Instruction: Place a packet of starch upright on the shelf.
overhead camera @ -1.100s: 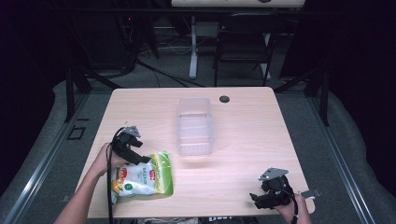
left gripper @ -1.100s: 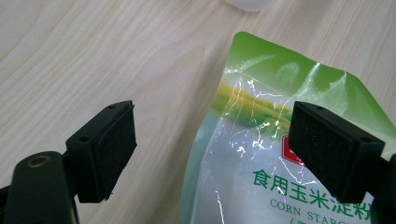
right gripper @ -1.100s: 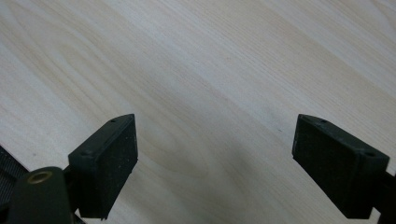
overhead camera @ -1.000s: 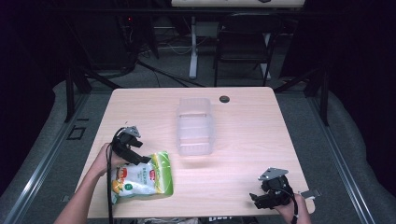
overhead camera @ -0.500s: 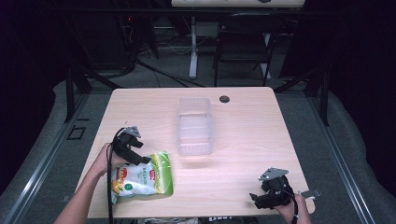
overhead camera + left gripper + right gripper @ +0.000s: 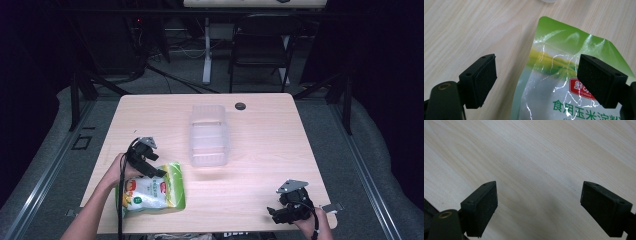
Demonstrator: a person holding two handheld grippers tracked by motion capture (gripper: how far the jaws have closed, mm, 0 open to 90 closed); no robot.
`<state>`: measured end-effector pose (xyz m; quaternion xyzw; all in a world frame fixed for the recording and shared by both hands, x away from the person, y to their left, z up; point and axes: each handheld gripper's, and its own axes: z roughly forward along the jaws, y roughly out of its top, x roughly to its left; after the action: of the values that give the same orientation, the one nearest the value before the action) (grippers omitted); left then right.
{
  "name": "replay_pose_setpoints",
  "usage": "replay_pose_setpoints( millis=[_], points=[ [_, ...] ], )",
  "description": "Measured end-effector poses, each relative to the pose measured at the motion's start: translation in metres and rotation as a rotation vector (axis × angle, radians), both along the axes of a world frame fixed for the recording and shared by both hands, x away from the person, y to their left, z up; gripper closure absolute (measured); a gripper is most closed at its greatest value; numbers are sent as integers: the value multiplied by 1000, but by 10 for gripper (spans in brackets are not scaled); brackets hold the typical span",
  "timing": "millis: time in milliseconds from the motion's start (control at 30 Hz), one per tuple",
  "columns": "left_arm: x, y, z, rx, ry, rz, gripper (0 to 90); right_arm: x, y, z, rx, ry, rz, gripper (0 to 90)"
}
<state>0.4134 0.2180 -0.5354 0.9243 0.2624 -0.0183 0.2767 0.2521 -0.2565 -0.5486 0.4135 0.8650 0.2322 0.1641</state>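
A green and white food pouch (image 6: 150,192) with red and green print lies flat near the table's front left. My left gripper (image 6: 150,167) stands open just above the pouch's top edge. In the left gripper view the pouch (image 6: 564,82) lies between and below the two black jaws of that gripper (image 6: 536,82), its top left corner inside the gap. A clear plastic box (image 6: 208,135) stands at the table's middle. My right gripper (image 6: 285,212) rests open at the front right corner, over the bare table (image 6: 529,165), with nothing between its jaws (image 6: 539,207).
A small black round cap (image 6: 240,106) sits in the tabletop at the back. A chair (image 6: 260,45) and desk legs stand beyond the far edge. A metal bracket (image 6: 332,206) juts from the table's front right edge.
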Motion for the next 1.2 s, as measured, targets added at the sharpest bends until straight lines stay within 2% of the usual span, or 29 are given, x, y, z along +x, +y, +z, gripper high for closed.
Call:
replay_pose_setpoints(
  millis=[133,367,467,500,533,667,700,733,767,800,933,1100,1200],
  points=[
    [2,-9,-3,18,4,-21,173,0,0,0,-4,0,1,134],
    [4,-18,-6,21,17,-40,225,0,0,0,1,1,2,134],
    [4,-20,-8,28,27,-45,312,0,0,0,-1,1,2,134],
    [4,-20,-8,33,30,-40,312,0,0,0,-1,0,3,134],
    [5,-18,-9,32,27,-39,409,0,-1,0,-3,1,3,135],
    [4,-15,-8,29,26,-37,538,0,0,0,0,1,2,135],
    [3,-14,-8,39,8,-38,579,0,-1,0,-8,2,4,135],
    [3,-14,-8,39,8,-38,620,0,-1,0,-5,2,3,135],
    [3,-13,-7,40,1,-39,620,0,-1,0,-5,2,3,135],
    [3,-13,-7,38,-4,-38,710,0,-1,0,-5,2,3,135],
    [1,-10,-6,41,-24,-34,850,0,-1,0,-8,-1,1,135],
    [-1,-10,-6,44,-41,-41,893,0,-1,0,-5,0,2,135],
    [-1,-8,-5,55,-59,-21,897,0,-1,0,-5,0,2,135]
  ],
)
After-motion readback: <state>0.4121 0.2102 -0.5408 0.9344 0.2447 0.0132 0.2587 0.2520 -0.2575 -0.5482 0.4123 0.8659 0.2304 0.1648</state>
